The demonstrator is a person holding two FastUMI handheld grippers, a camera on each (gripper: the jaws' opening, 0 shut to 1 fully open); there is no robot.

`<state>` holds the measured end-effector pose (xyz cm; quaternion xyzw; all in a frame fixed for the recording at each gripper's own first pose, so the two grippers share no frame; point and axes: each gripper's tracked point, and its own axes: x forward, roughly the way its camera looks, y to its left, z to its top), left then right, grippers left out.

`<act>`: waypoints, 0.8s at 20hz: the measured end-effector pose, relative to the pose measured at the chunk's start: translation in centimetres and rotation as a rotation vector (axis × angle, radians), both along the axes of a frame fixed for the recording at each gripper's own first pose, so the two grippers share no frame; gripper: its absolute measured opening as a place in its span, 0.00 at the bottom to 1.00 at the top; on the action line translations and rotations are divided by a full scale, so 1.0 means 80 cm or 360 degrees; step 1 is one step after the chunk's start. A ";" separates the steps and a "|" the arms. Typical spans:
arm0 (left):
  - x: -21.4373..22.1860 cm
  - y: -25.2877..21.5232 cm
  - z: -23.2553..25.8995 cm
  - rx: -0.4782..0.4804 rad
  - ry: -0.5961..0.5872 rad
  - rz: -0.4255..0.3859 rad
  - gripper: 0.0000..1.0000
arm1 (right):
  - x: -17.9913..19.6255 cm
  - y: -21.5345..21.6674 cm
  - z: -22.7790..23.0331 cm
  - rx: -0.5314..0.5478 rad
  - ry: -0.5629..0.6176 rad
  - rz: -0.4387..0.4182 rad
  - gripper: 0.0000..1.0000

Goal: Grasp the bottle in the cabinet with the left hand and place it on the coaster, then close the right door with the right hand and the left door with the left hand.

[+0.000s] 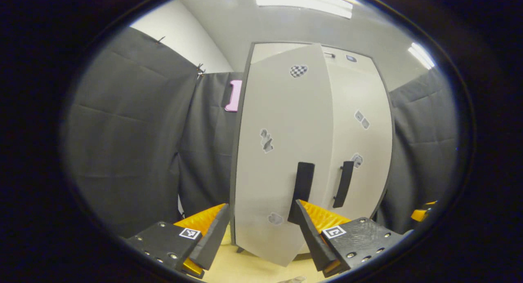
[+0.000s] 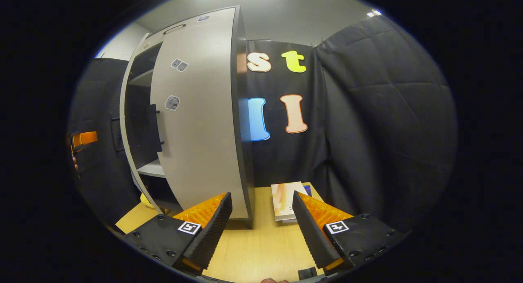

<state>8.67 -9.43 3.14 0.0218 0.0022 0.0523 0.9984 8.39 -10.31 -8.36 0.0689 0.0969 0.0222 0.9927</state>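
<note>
A tall pale cabinet [image 1: 359,91] stands on the wooden table. Its left door [image 1: 282,152] hangs ajar, swung out toward me, with a black handle [image 1: 302,189] on it. The right door [image 1: 359,144] lies flat against the cabinet front, its handle [image 1: 343,189] beside the gap. My left gripper [image 1: 261,205] is open just in front of the left door, holding nothing, its right finger close under that handle. In the right gripper view the right door [image 2: 196,123] is seen from the side, with dark shelves [image 2: 141,111] showing past it. My right gripper [image 2: 261,195] is open and empty over the table.
A booklet [image 2: 284,201] lies on the wooden table [image 2: 253,242] right of the cabinet. A small yellow thing [image 2: 145,199] sits at the cabinet's foot. The left gripper [image 2: 83,138] shows far left in the right gripper view. Black cloth walls close in all around.
</note>
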 end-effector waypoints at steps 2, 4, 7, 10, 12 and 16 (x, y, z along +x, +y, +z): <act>-0.027 0.012 0.008 0.0022 -0.0001 0.0032 0.92 | 0.009 0.002 0.017 0.0015 -0.0049 0.0033 0.95; -0.052 0.018 0.014 0.0045 -0.0008 0.0030 0.92 | 0.018 0.007 0.033 -0.0010 -0.0107 0.0055 0.95; -0.086 0.017 0.014 0.0009 -0.0012 -0.0037 0.92 | 0.024 0.013 0.053 0.0031 -0.0144 0.0074 0.92; -0.105 0.025 0.016 -0.0020 -0.0036 -0.0086 0.92 | 0.021 0.014 0.076 0.0066 -0.0206 0.0022 0.92; -0.111 0.031 0.022 -0.0051 -0.0052 -0.0116 0.92 | 0.020 0.016 0.078 0.0060 -0.0209 -0.0024 0.95; -0.118 0.047 0.041 0.0012 -0.0090 -0.0188 0.92 | 0.015 0.042 0.064 0.0042 -0.0146 -0.0020 0.95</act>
